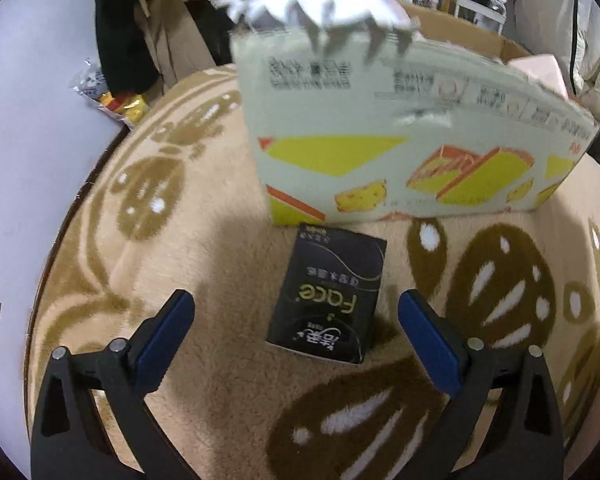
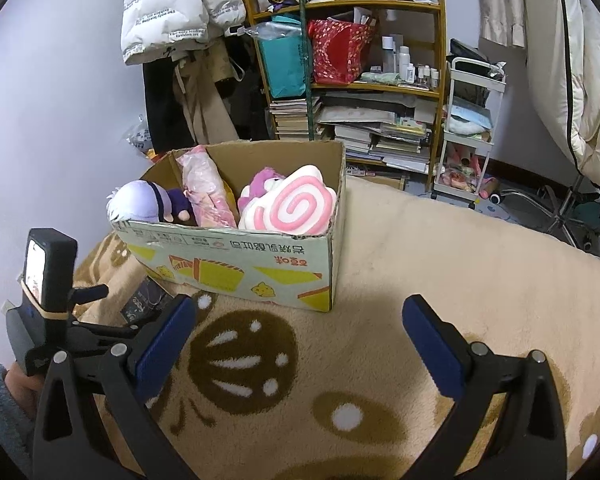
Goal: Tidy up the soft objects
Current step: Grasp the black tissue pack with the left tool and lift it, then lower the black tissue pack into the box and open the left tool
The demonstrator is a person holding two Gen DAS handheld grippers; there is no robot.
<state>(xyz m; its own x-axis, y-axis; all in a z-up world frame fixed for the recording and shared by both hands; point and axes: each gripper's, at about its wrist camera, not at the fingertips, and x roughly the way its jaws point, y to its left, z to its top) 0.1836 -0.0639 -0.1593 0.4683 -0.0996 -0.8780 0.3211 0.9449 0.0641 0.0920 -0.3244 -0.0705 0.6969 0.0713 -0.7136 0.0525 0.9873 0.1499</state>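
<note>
From the left wrist we see a black pack (image 1: 328, 296) lying on the blanket (image 1: 204, 248) before our wide, empty left claw (image 1: 294, 322), the box (image 1: 400, 140) just beyond. Only the right wrist shows the box's (image 2: 240, 264) contents: purple doll (image 2: 140, 200), pink bundle (image 2: 204, 192), swirl plush (image 2: 292, 204). Our right claw (image 2: 300, 330) gapes wide, touching nothing.
</note>
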